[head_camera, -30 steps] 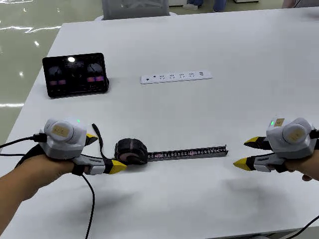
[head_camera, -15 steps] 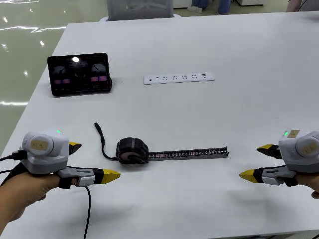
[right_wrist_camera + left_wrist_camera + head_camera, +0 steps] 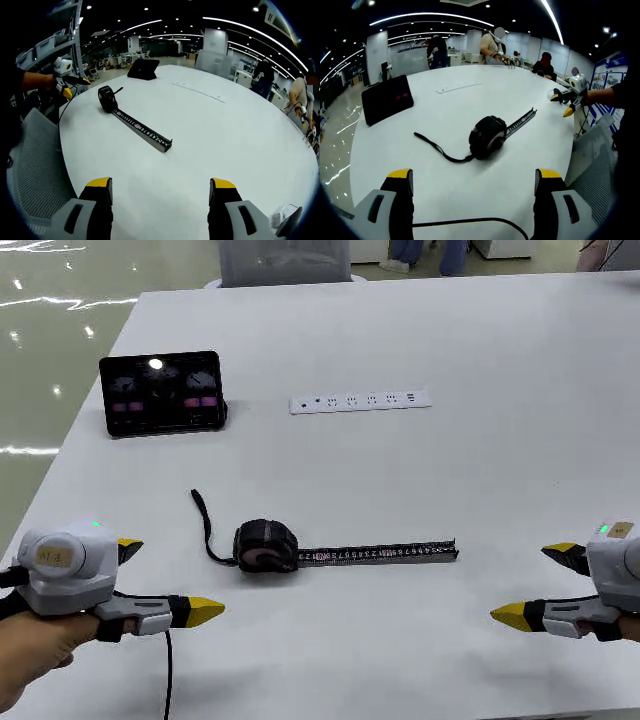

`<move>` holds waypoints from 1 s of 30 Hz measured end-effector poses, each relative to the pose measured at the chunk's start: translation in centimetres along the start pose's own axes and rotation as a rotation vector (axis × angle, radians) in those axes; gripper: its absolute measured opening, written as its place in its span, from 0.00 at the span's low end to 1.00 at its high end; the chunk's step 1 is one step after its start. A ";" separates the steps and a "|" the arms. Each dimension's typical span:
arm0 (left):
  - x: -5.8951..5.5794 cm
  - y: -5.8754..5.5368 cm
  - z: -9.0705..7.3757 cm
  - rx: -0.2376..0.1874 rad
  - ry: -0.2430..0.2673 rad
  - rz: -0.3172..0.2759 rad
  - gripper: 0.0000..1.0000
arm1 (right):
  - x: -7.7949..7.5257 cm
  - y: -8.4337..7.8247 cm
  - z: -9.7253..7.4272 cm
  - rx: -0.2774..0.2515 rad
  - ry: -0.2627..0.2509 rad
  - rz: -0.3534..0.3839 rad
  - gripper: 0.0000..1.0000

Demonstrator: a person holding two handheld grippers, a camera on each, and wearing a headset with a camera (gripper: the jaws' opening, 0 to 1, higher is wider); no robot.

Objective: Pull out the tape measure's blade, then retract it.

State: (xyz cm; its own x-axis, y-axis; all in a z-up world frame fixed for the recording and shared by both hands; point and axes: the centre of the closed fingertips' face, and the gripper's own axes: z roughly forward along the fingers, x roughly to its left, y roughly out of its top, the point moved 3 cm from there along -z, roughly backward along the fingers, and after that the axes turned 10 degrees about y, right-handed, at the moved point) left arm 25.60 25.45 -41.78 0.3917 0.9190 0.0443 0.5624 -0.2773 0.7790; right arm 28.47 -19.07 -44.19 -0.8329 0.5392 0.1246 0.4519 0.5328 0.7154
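Since a second ago, left tongs (image 3: 170,578) and right tongs (image 3: 530,583) have both drawn outward from the tape measure (image 3: 265,545), spread wide and empty. It lies on the tabletop (image 3: 400,470) between them, blade (image 3: 385,553) out toward my right tongs. I'd judge the case compact and rigid, good to clamp across its sides. The blade looks thin and springy, so I'd take its end hook.

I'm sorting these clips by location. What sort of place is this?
Probably a large open-plan lab or office hall: a big white table carrying a power strip, long ceiling light strips overhead, shelving with storage bins at the side, and other people beyond the table.
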 end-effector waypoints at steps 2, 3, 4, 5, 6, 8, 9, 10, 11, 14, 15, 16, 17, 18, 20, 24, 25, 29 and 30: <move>0.0 -0.1 -0.3 -0.001 0.000 -0.015 0.99 | 0.2 -0.2 -0.1 -0.003 -0.001 0.000 0.84; -0.1 -0.3 -0.4 0.001 0.002 -0.019 0.99 | 0.3 -0.3 -0.2 -0.005 0.001 0.002 0.86; -0.1 -0.5 -0.5 0.003 0.009 -0.018 0.99 | 0.4 -0.3 -0.3 -0.008 0.001 0.002 0.88; 0.0 -0.7 -0.6 0.004 0.016 -0.013 0.99 | 0.6 -0.4 -0.4 -0.016 0.004 -0.002 0.90; 0.0 -0.9 -0.8 0.006 0.017 -0.016 0.99 | 0.7 -0.4 -0.4 -0.021 0.005 -0.003 0.93; 0.1 -1.3 -1.1 0.006 0.030 -0.022 0.99 | 0.9 -0.4 -0.6 -0.031 0.002 -0.014 0.98; 0.2 -1.4 -1.1 0.000 0.037 -0.017 0.99 | 1.0 -0.4 -0.8 -0.031 0.000 -0.017 0.99; 0.3 -1.5 -1.3 -0.006 0.040 -0.017 0.99 | 1.0 -0.4 -1.0 -0.038 -0.001 -0.024 0.99; 0.3 -1.6 -1.4 -0.007 0.042 -0.017 0.99 | 1.1 -0.4 -1.1 -0.044 0.002 -0.025 0.99; 0.5 -1.7 -1.9 -0.017 0.047 -0.010 0.99 | 1.2 -0.6 -1.3 -0.043 0.010 -0.015 0.99; 0.6 -1.8 -2.0 -0.020 0.048 -0.010 0.99 | 1.3 -0.6 -1.4 -0.045 0.012 -0.009 0.99; 0.6 -1.9 -2.1 -0.019 0.050 -0.011 0.99 | 1.4 -0.6 -1.5 -0.048 0.016 -0.006 0.99; 0.7 -2.0 -2.3 -0.018 0.052 -0.013 0.99 | 1.4 -0.7 -1.5 -0.047 0.018 0.001 0.99; 0.7 -2.0 -2.4 -0.019 0.052 -0.013 0.99 | 1.5 -0.8 -1.5 -0.047 0.018 0.003 0.99; 0.9 -2.1 -2.6 -0.025 0.058 -0.008 0.99 | 1.7 -0.9 -1.6 -0.050 0.022 -0.007 0.99; 1.1 -1.8 -3.0 -0.047 0.064 0.005 0.99 | 1.8 -1.2 -1.6 -0.042 0.026 -0.005 0.99; 1.2 -1.7 -3.0 -0.046 0.065 0.004 0.99 | 1.8 -1.2 -1.6 -0.043 0.025 -0.006 0.99; 1.4 -1.5 -3.0 -0.048 0.066 -0.001 0.99 | 1.9 -1.1 -1.6 -0.045 0.030 -0.007 0.99; 1.4 -1.5 -3.0 -0.047 0.066 0.002 0.99 | 1.9 -1.1 -1.6 -0.045 0.030 -0.008 0.99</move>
State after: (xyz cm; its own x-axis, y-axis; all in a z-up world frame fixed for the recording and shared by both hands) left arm 23.14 28.00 -41.01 0.3429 0.9354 0.0863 0.5264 -0.2675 0.8071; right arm 25.88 -19.68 -43.62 -0.8461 0.5147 0.1389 0.4310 0.5070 0.7465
